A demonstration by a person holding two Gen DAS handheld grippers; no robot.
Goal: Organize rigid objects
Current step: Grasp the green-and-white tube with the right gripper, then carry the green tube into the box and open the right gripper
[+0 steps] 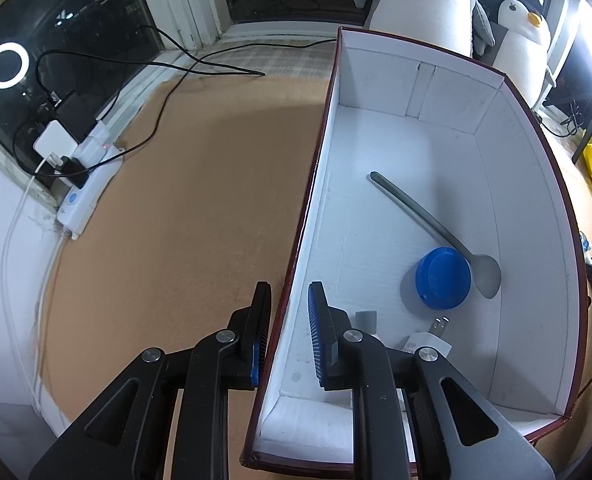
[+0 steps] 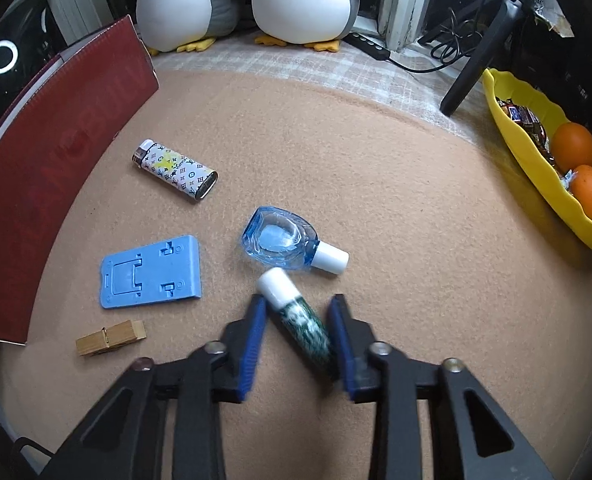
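Note:
In the left wrist view, my left gripper (image 1: 287,286) straddles the near left wall of a red box with a white inside (image 1: 528,200). One finger is outside, one inside, and a gap shows beside the inner pad. In the box lie a grey spoon (image 1: 428,224), a blue round lid (image 1: 442,278) and a white plug adapter (image 1: 428,342). In the right wrist view, my right gripper (image 2: 298,300) holds a green tube with a white cap (image 2: 296,312) askew, touching both pads. A clear blue bottle (image 2: 283,240), a patterned lighter (image 2: 175,170), a blue plastic stand (image 2: 151,272) and a wooden clothespin (image 2: 109,338) lie on the tan mat.
The box's red outer side (image 2: 55,184) stands left of the loose items. A yellow tray (image 2: 536,168) with oranges and sweets is at the right edge. Plush penguins (image 2: 296,0) sit at the back. A power strip with cables (image 1: 87,184) lies left of the box.

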